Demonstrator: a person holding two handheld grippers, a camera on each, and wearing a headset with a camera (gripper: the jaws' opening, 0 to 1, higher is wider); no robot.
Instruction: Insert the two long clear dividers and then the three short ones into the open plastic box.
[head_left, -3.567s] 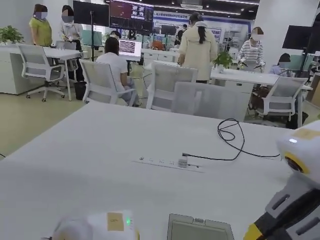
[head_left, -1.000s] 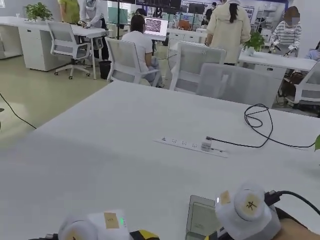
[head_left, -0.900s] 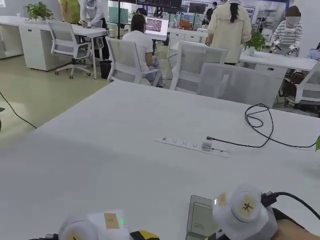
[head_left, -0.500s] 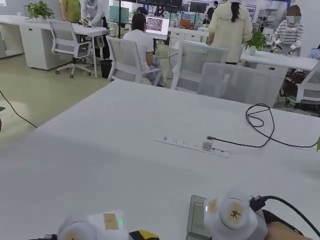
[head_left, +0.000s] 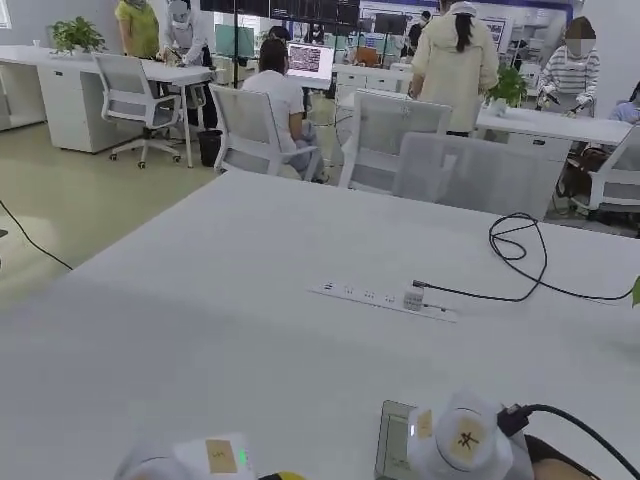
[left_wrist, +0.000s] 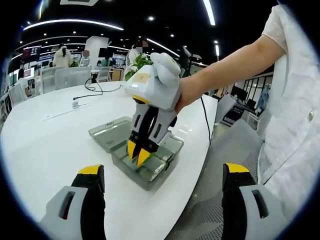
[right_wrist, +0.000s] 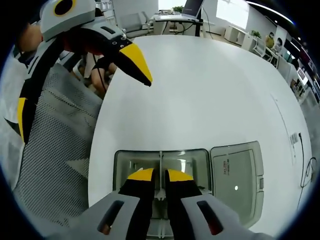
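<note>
Jaws of the left gripper (left_wrist: 163, 172) stand wide over the white workbench (right_wrist: 200, 90). Ahead, the open plastic box (right_wrist: 125, 165) sits near the bench edge; the right gripper (right_wrist: 160, 176) pinches a thin clear divider (right_wrist: 160, 159) upright inside it.

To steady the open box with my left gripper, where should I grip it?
I'd pinch the box by its upright wall facing the open left gripper, from above, one jaw inside. That rim is thin and free; the lid and right gripper crowd the others.
</note>
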